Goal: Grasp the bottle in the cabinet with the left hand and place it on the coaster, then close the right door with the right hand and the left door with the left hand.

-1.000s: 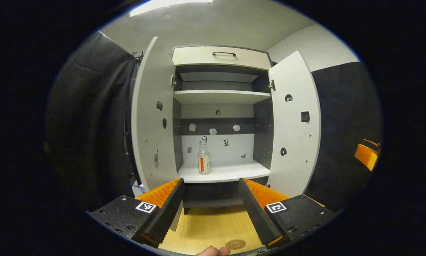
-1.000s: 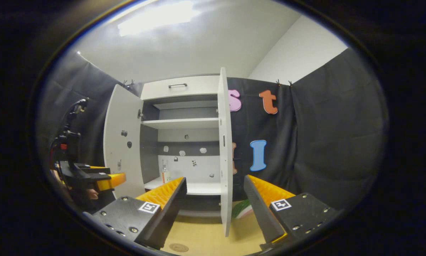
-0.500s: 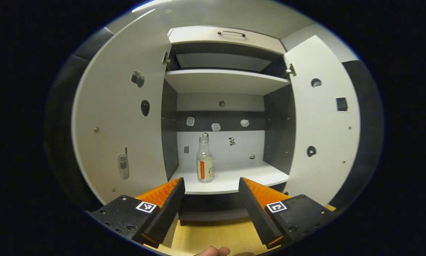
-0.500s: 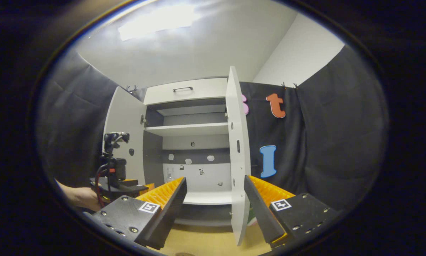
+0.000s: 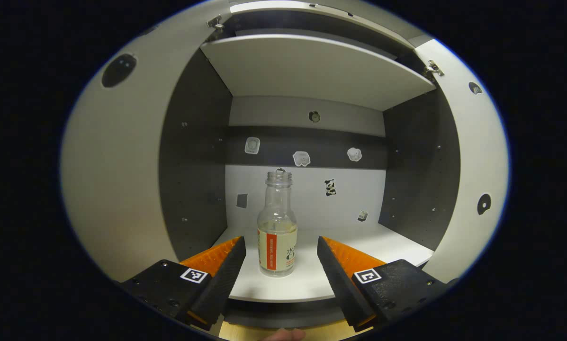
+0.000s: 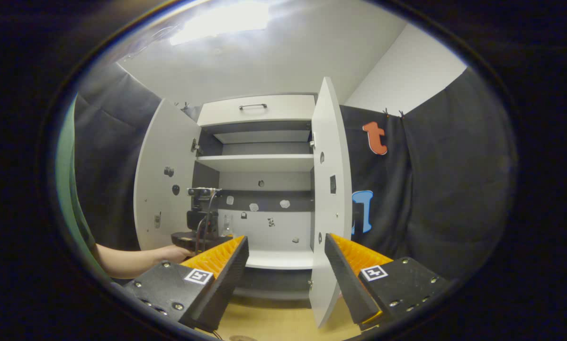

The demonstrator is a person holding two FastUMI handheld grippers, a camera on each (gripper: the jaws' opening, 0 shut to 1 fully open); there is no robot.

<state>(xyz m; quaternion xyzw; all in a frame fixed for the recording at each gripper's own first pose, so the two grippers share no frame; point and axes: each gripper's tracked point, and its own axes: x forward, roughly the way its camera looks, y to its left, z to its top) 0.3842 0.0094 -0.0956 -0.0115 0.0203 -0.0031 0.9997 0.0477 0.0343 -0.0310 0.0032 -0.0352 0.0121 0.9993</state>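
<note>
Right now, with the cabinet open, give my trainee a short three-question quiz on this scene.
1. True or false: the left claw is already shut on the bottle.
2. Multiple choice: the bottle stands A) on the upper shelf, B) on the lower shelf, C) on the wooden table.
3. Fill in: in the right gripper view, both cabinet doors, left door and right door, are ____.

Key: 1. False; the claw is open, with the bottle upright between and beyond its fingers. 2. B. 3. Open; the right claw is open and away from them.
</note>
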